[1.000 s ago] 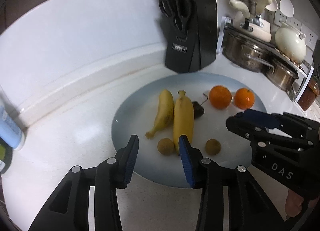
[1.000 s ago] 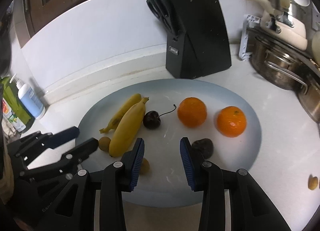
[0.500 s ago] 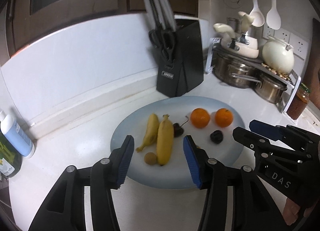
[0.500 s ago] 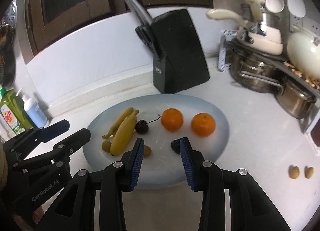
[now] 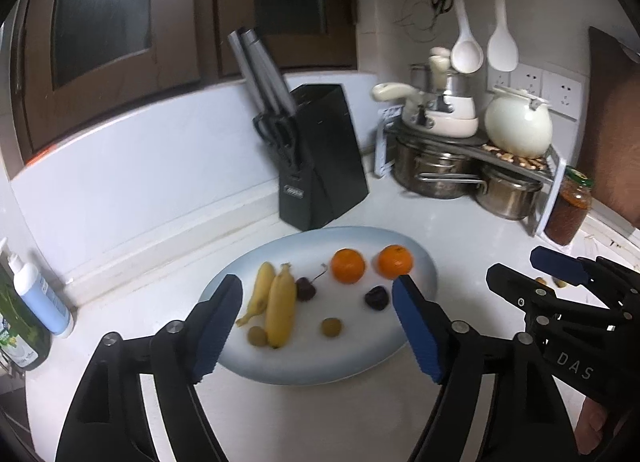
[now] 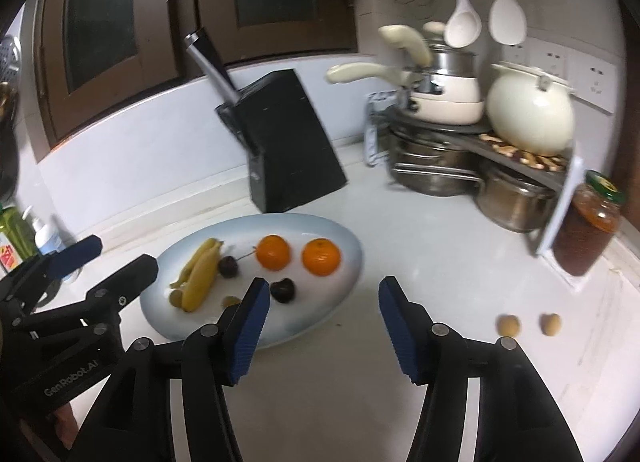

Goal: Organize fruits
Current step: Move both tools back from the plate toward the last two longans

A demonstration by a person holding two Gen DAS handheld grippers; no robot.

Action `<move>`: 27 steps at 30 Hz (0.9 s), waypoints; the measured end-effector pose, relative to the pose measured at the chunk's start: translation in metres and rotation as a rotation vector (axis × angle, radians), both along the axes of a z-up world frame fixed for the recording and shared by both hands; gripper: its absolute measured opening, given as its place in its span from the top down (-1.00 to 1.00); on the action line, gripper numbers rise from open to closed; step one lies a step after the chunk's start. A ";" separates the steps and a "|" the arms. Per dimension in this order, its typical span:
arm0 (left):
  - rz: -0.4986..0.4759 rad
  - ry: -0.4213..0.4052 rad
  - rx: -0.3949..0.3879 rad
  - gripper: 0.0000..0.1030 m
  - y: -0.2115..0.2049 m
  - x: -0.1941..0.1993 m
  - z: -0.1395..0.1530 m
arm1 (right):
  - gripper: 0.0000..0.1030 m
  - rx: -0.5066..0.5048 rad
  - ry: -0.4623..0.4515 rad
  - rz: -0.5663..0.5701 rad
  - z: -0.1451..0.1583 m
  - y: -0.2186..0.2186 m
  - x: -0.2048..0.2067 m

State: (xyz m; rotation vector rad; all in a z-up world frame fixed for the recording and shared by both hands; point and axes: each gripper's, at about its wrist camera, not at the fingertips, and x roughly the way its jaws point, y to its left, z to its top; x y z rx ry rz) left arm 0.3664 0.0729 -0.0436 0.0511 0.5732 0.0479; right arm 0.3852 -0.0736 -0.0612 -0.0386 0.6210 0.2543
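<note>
Pulling back vs 0.5 s ago: both views now higher and farther from plate (image 5: 348,366), more of cupboards and wall in sight, fruit looks smaller. Both grippers also spread wider than before.

Left gripper (image 5: 316,326): wide open, empty, held above near edge of plate, touching nothing. Right gripper (image 6: 320,322): wide open, empty, above counter (image 6: 420,246) at right end of plate, also seen from left view at right side (image 5: 560,282).

On plate: two bananas (image 5: 276,302) side by side at left, cherry (image 5: 305,289) w/ stem just beside them, two oranges (image 5: 348,266) (image 5: 395,261) near each other at far side, dark fruit (image 5: 376,298) in front of oranges, two small brown round fruits (image 5: 257,336) (image 5: 331,327) at near side, one touching banana tip. Two more small brown fruits (image 6: 508,325) (image 6: 551,324) off plate, on counter at right, well apart from plate.

Around: knife block (image 5: 320,158) behind plate, pots on rack (image 5: 472,174), white kettle (image 5: 518,126), jar (image 5: 568,206), bottle (image 5: 40,298) at far left. Nothing between grippers and fruit.
</note>
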 end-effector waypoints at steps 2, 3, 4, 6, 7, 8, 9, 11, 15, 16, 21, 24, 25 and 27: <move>-0.018 -0.011 0.002 -0.57 -0.010 -0.002 0.004 | -0.12 0.006 -0.005 -0.018 0.003 -0.011 -0.005; -0.024 -0.015 0.003 -0.60 -0.014 -0.004 0.005 | -0.12 0.009 -0.009 -0.028 0.005 -0.016 -0.008; -0.031 -0.020 0.004 -0.63 -0.018 -0.005 0.007 | -0.12 0.011 -0.012 -0.036 0.006 -0.021 -0.010; -0.047 -0.034 -0.001 -0.68 -0.028 -0.008 0.010 | -0.12 0.014 -0.022 -0.060 0.009 -0.032 -0.015; -0.055 -0.040 -0.004 -0.72 -0.032 -0.009 0.011 | -0.12 0.015 -0.025 -0.069 0.010 -0.035 -0.017; -0.065 -0.047 -0.005 -0.73 -0.037 -0.010 0.013 | -0.12 0.015 -0.029 -0.080 0.012 -0.041 -0.020; -0.075 -0.051 -0.006 -0.73 -0.042 -0.012 0.015 | -0.12 0.017 -0.032 -0.089 0.013 -0.045 -0.021; -0.094 -0.060 -0.008 -0.74 -0.050 -0.012 0.018 | -0.12 0.022 -0.042 -0.112 0.016 -0.056 -0.026; -0.128 -0.082 -0.010 -0.78 -0.069 -0.014 0.024 | -0.12 0.026 -0.063 -0.156 0.023 -0.077 -0.034; -0.137 -0.086 -0.012 -0.79 -0.074 -0.014 0.026 | -0.12 0.025 -0.068 -0.166 0.025 -0.081 -0.036; -0.180 -0.102 -0.016 -0.80 -0.095 -0.013 0.031 | -0.12 0.022 -0.095 -0.215 0.033 -0.103 -0.045; -0.201 -0.112 -0.014 -0.81 -0.106 -0.014 0.034 | -0.12 0.021 -0.109 -0.243 0.037 -0.116 -0.050; -0.206 -0.116 -0.014 -0.81 -0.109 -0.014 0.035 | -0.12 0.020 -0.113 -0.250 0.037 -0.118 -0.051; -0.220 -0.121 -0.010 -0.81 -0.116 -0.013 0.036 | -0.12 0.018 -0.121 -0.269 0.039 -0.127 -0.053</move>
